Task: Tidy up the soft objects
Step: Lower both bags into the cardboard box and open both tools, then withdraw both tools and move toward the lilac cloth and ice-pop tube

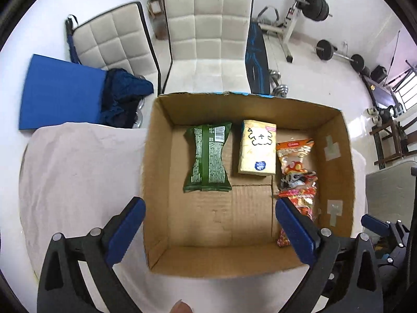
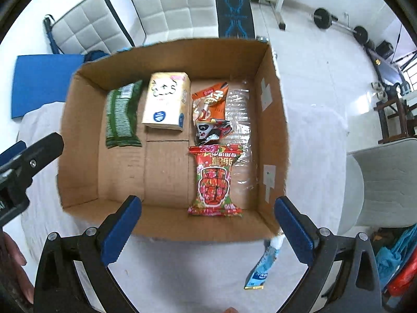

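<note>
An open cardboard box (image 1: 159, 172) (image 2: 78, 140) stands on a white-clothed table. Inside lie a green snack bag (image 1: 207, 157) (image 2: 121, 114), a cream tissue pack (image 1: 258, 147) (image 2: 166, 101), an orange snack bag (image 1: 293, 154) (image 2: 211, 99), a panda packet (image 2: 212, 129) and a red snack bag (image 2: 215, 180) (image 1: 303, 198). A blue tube (image 2: 264, 266) lies on the cloth outside the box's near right corner. My left gripper (image 1: 208, 224) is open and empty above the box's near part. My right gripper (image 2: 207, 224) is open and empty above the box's near wall.
Two white padded chairs (image 1: 208, 39) stand behind the table. A blue mat (image 1: 60, 94) and dark cloth (image 1: 125, 91) lie at the left. Weight equipment (image 1: 312, 5) stands at the back right. Another white chair (image 2: 385, 182) is at the right.
</note>
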Available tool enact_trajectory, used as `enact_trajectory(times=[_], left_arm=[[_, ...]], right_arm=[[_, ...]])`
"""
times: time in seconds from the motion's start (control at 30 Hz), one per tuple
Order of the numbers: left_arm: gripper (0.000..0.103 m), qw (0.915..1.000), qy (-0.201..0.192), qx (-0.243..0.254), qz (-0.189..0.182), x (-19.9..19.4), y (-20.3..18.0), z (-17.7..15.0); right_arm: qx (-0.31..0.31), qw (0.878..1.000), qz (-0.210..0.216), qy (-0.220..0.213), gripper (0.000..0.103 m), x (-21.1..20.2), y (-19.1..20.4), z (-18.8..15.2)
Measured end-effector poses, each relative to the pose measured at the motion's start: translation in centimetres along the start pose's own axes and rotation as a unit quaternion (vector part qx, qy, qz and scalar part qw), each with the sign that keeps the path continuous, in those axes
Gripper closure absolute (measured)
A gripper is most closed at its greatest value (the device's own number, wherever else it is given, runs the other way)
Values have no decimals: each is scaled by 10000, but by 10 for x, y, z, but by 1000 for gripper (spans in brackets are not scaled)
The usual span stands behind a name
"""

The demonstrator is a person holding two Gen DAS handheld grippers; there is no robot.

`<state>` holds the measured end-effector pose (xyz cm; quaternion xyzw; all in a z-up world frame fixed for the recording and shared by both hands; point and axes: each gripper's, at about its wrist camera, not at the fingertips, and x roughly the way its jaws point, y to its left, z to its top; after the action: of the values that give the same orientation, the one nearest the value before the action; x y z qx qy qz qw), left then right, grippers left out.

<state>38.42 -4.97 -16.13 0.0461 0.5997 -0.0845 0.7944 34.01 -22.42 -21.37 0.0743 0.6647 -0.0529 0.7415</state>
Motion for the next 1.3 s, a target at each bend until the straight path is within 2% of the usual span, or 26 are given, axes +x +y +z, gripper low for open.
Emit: enact_trajectory(times=[0.1,0.57,0.87,1.1,1.3], left_arm=[[1,9997,-237,-40,73,-24,0,-17],[1,9966,-798,-204,23,-105,-4,-90],[1,9937,-1092,-250,75,-138,-8,-109],[1,9925,-1191,-207,177,-145,-13,-112],[1,9955,-888,-328,106,-124,-12,-115]], right_arm=[[-42,9998,31,-200,0,-18,3,-18],[-105,9954,113,-946,0,-102,-3,-88],[-140,9917,213,-1259,0,-140,0,-109],[-84,9916,269,-1259,0,-142,-2,-112],[469,9942,353,-905,0,-111,-41,-117]])
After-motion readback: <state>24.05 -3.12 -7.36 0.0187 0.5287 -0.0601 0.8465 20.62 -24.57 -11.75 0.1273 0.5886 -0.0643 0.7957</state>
